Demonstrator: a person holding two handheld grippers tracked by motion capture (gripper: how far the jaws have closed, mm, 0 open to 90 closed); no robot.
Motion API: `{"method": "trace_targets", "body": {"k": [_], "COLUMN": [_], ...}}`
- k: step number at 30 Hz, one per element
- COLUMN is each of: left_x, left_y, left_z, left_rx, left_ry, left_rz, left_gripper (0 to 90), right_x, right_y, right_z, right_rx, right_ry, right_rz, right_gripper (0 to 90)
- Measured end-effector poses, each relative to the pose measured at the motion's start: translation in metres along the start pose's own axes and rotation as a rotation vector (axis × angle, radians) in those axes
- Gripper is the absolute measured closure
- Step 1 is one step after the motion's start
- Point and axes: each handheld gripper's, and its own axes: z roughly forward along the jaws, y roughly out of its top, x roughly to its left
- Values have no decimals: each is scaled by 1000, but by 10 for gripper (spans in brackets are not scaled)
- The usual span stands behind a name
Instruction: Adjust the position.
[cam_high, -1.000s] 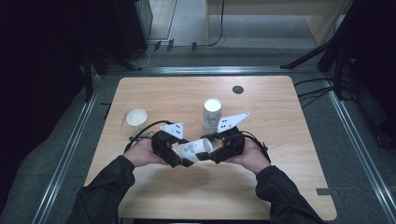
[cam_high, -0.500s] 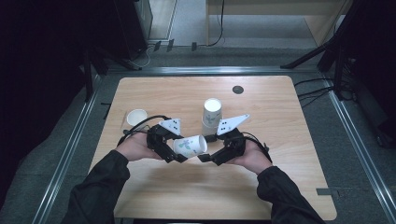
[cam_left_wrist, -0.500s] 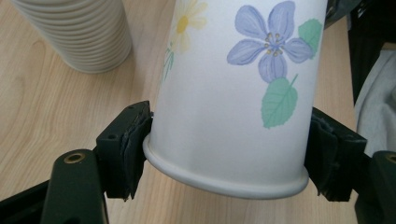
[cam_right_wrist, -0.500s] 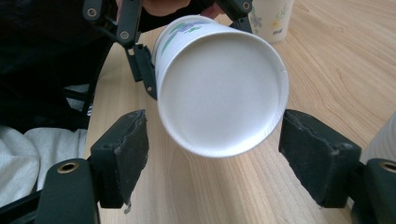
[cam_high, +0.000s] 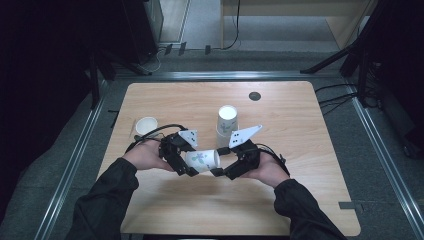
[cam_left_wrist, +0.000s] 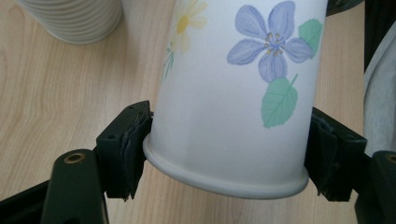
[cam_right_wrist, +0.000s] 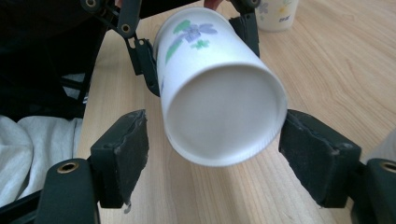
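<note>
The flowered paper cup (cam_high: 202, 160) lay on its side in the air just above the wooden desk (cam_high: 300, 150), near the person's edge, held between the two hands. The left gripper (cam_high: 181, 156) had its fingers clamped on the cup: in the left gripper view the black pads (cam_left_wrist: 133, 140) pressed against both sides of the cup (cam_left_wrist: 238, 93) close to its rolled rim, and the purple flower and green leaf of the print faced the camera. The cup pointed across the desk toward the right gripper (cam_high: 231, 167), with its flat closed bottom turned that way.

In the right gripper view the cup's white bottom (cam_right_wrist: 224, 121) sat between that gripper's two fingers (cam_right_wrist: 123, 149), which stood apart; a gap showed between each pad and the cup wall, so they were not pressing on it. Those fingers had just been opening, with the cup between them. The same view showed the left gripper (cam_right_wrist: 196, 42) farther off, gripping the cup near its rim.

Behind the hands, near the middle of the desk, a stack of paper cups (cam_high: 227, 125) stood upside down, and its ribbed edges showed at the top of the left gripper view (cam_left_wrist: 74, 21). A single small white cup (cam_high: 146, 125) stood upright toward the left edge of the desk, just beyond the left hand (cam_high: 145, 156). A dark round grommet (cam_high: 255, 95) sat in the desk near its far edge.
</note>
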Motion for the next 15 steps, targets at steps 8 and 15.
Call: {"method": "trace_targets", "body": {"k": [8, 15], "left_x": [-5, -9], "left_y": [5, 10], "left_z": [7, 13], "left_rx": [35, 46], "left_ry": [-14, -33], "left_rz": [21, 42], "left_gripper": [245, 245], "right_x": [3, 6], "right_y": [0, 1], "right_z": [10, 15], "right_rx": [28, 45], "right_ry": [11, 29], "right_rz": [-21, -41], "right_gripper": [247, 303]}}
